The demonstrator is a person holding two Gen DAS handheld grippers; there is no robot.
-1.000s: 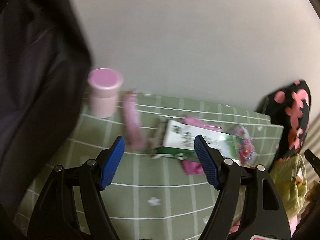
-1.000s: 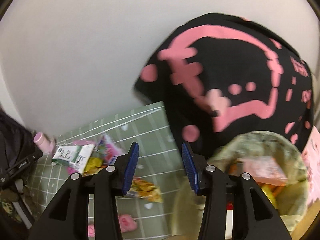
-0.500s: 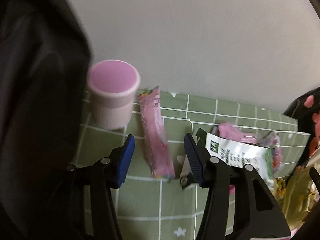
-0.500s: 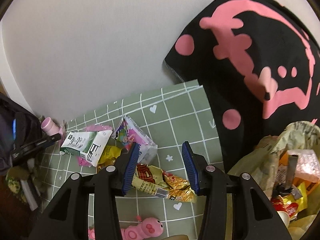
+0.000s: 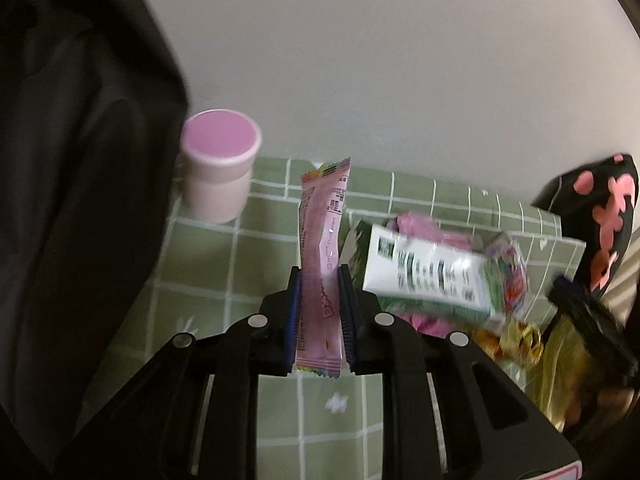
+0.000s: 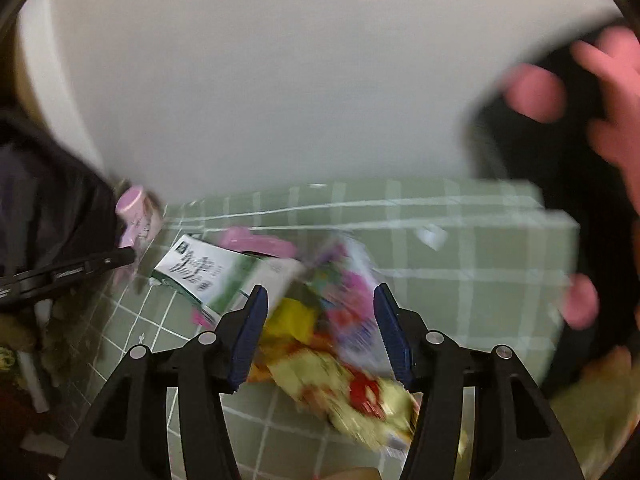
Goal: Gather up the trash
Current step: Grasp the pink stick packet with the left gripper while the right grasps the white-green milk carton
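My left gripper (image 5: 319, 292) is shut on a long pink snack wrapper (image 5: 322, 248), which stands up between the blue pads above the green checked mat (image 5: 208, 264). A white and green carton (image 5: 428, 276) lies just right of it, over pink and multicoloured wrappers. My right gripper (image 6: 320, 328) is open, its pads either side of a blurred pile of colourful wrappers (image 6: 340, 320). The carton also shows in the right wrist view (image 6: 216, 272), left of the pads. A yellow wrapper (image 6: 344, 392) lies below the pads.
A pink lidded cup (image 5: 220, 164) stands at the mat's back left by a dark bag (image 5: 72, 160). A black cushion with pink marks (image 5: 600, 216) is at the right. A white wall runs behind the mat. The left gripper's dark body (image 6: 60, 272) shows at the left.
My left gripper has closed on the pink wrapper and lifted it upright. My right gripper has swung left and down, from the cushion and bin to the wrapper pile.
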